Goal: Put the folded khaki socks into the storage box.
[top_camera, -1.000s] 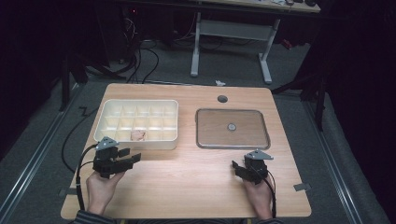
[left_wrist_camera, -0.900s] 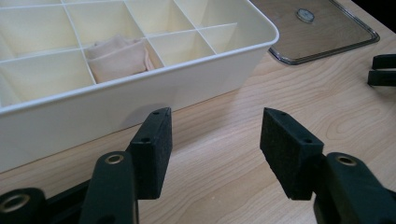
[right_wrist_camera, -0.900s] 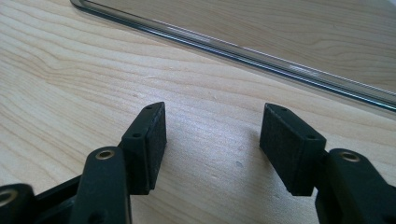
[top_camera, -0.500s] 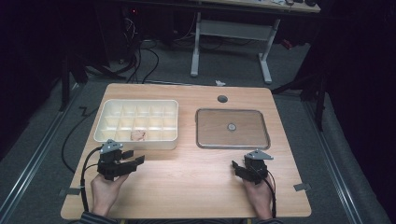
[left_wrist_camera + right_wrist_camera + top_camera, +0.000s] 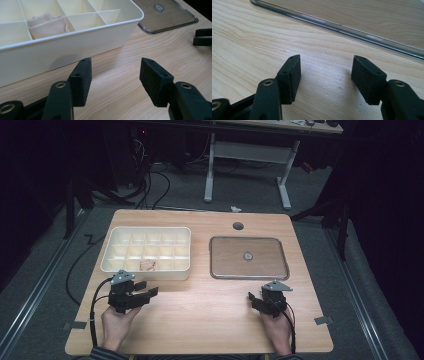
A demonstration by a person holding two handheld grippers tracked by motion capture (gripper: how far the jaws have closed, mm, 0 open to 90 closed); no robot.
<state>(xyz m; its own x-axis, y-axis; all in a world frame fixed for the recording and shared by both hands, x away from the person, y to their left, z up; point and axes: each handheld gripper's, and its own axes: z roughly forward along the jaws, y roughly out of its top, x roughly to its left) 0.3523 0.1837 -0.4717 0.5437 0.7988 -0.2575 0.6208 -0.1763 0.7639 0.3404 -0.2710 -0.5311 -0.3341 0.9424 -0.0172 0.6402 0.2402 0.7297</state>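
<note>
Cream divided box (image 5: 75, 47) sits just beyond the left gripper's (image 5: 115, 77) open fingers (image 5: 81, 77).

Bare wooden tabletop (image 5: 205, 315) lies open between the left gripper (image 5: 145, 290) and right gripper (image 5: 254, 299), while ahead the cream plastic compartment box (image 5: 145, 270) walls off the left side and the flat clear rectangular lid (image 5: 248, 272) lies low before the right.

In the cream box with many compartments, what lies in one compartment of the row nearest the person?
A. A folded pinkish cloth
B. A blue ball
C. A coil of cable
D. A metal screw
A: a folded pinkish cloth sits in a near-row compartment of the divided box.
</note>
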